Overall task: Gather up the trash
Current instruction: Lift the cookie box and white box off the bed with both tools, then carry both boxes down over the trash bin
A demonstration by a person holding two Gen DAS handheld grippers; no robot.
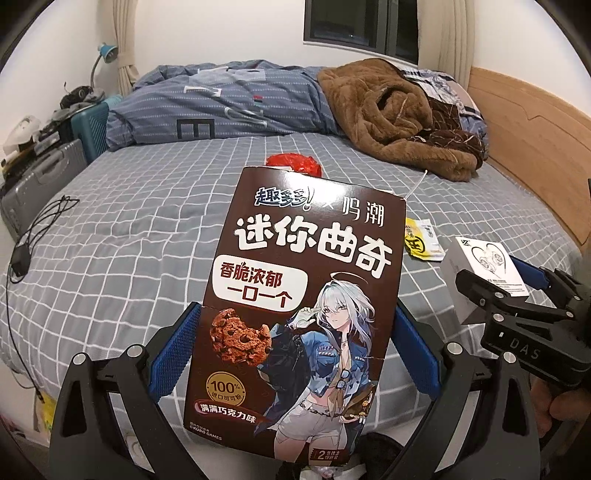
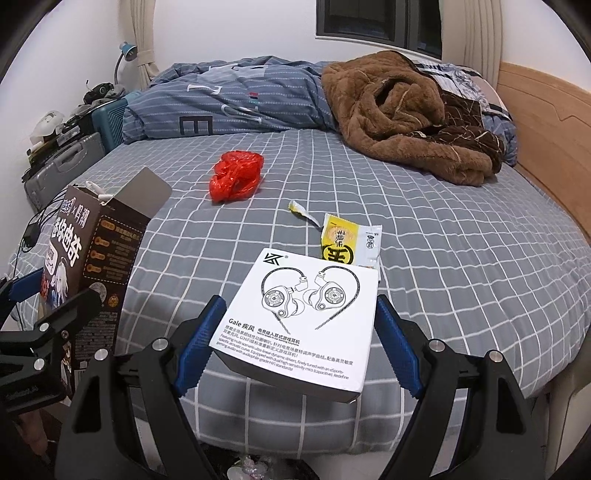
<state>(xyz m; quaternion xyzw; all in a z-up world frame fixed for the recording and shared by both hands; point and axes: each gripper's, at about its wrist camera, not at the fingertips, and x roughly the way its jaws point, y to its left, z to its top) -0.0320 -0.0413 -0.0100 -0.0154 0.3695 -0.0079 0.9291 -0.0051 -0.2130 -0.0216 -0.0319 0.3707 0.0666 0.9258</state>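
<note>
Brown cookie box (image 1: 295, 317) clamped in left claw (image 1: 295, 347), white earphone box (image 2: 299, 317) in right claw (image 2: 295, 343).

Glossy cardboard cookie box (image 1: 299, 317), crinkly red plastic bag (image 2: 236, 180), checked cloth bedsheet (image 2: 461, 258).

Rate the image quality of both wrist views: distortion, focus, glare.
Left wrist view: strong fisheye bending, dark corners; the cookie box in the left tongs is sharp, its print readable, no glare. Right wrist view: same curvature bows the bed; the earphone box in the right tongs is crisp, evenly lit; the window is dark.
</note>
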